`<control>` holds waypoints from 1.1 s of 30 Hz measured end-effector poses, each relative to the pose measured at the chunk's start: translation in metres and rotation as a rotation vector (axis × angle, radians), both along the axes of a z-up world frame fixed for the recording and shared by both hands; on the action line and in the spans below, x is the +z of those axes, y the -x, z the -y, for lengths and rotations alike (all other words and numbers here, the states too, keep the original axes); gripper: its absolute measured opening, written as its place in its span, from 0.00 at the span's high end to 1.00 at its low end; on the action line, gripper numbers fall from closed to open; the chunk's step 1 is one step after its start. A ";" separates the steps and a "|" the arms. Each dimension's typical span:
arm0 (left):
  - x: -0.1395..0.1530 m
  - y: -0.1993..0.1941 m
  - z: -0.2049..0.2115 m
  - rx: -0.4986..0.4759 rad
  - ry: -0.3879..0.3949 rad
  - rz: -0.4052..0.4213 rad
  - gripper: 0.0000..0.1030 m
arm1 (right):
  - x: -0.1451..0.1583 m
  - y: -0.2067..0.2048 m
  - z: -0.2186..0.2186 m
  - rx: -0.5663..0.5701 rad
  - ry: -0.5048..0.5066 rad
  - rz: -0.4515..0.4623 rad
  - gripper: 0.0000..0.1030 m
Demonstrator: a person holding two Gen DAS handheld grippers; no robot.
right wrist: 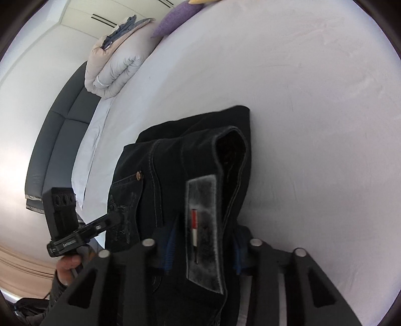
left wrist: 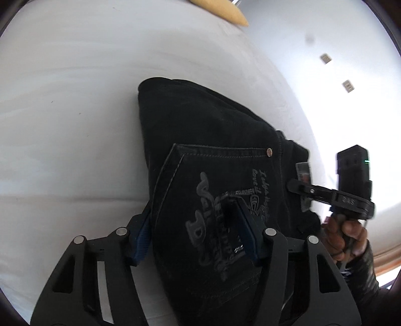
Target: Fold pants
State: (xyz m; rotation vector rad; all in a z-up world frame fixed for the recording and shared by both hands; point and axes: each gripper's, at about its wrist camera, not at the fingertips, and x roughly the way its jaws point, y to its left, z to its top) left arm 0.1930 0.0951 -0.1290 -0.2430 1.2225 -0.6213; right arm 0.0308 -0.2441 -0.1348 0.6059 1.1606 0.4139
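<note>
- The black denim pants (left wrist: 213, 140), with grey embroidery on the back pocket and a grey waistband label, lie on the white bed sheet (left wrist: 75, 125), waist end lifted and already doubled.
- The left gripper (left wrist: 198, 233) has its blue-padded fingers (left wrist: 246, 230) clamped on the pocket side of the waist.
- The right gripper (right wrist: 203, 240) has its fingers on either side of the label end of the waistband; whether they press the cloth I cannot tell.
- Judgement: to do the fold well, both hands should carry the waist forward together, level and at the same pace, keeping the band taut between them so the layers land square on the far folded edge.
- The sheet beyond and beside the pants is bare, giving open room.
- The rolled white duvet (right wrist: 112, 67) and purple cushion (right wrist: 175, 17) sit well apart, as does the bed's left edge.
</note>
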 end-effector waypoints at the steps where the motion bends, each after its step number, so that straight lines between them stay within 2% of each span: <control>1: 0.002 -0.001 0.003 -0.002 -0.007 0.001 0.57 | 0.002 0.002 -0.001 0.005 0.018 0.012 0.74; 4: 0.010 -0.001 0.007 0.000 0.007 0.013 0.74 | 0.017 0.004 -0.006 0.019 0.061 0.066 0.81; 6: 0.021 0.005 0.009 -0.003 0.003 0.043 0.79 | 0.032 0.004 -0.009 0.030 0.085 0.112 0.82; 11: 0.055 0.010 0.014 0.011 0.036 0.131 0.81 | 0.063 -0.005 -0.002 0.027 0.099 0.202 0.83; 16: 0.068 -0.008 0.021 -0.021 0.042 0.173 0.81 | 0.079 -0.037 0.024 -0.004 0.102 0.236 0.83; 20: 0.041 -0.030 0.025 -0.023 0.056 0.127 0.81 | 0.064 -0.067 0.047 -0.032 0.075 0.214 0.83; 23: 0.009 -0.030 0.030 -0.021 0.012 0.092 0.81 | 0.040 -0.086 0.056 -0.044 0.069 0.168 0.83; 25: -0.004 -0.033 0.033 -0.007 0.010 0.069 0.79 | 0.024 -0.095 0.059 -0.048 0.076 0.139 0.83; 27: -0.009 -0.031 0.029 -0.001 0.019 0.066 0.75 | 0.012 -0.098 0.064 -0.054 0.065 0.131 0.80; 29: -0.010 -0.027 0.026 0.003 0.001 0.072 0.66 | 0.005 -0.099 0.067 -0.059 0.059 0.125 0.71; 30: -0.011 -0.027 0.027 0.006 -0.016 0.077 0.58 | 0.000 -0.096 0.070 -0.066 0.069 0.123 0.65; 33: -0.006 -0.020 0.029 0.012 -0.038 0.108 0.56 | -0.002 -0.088 0.072 -0.078 0.066 0.144 0.57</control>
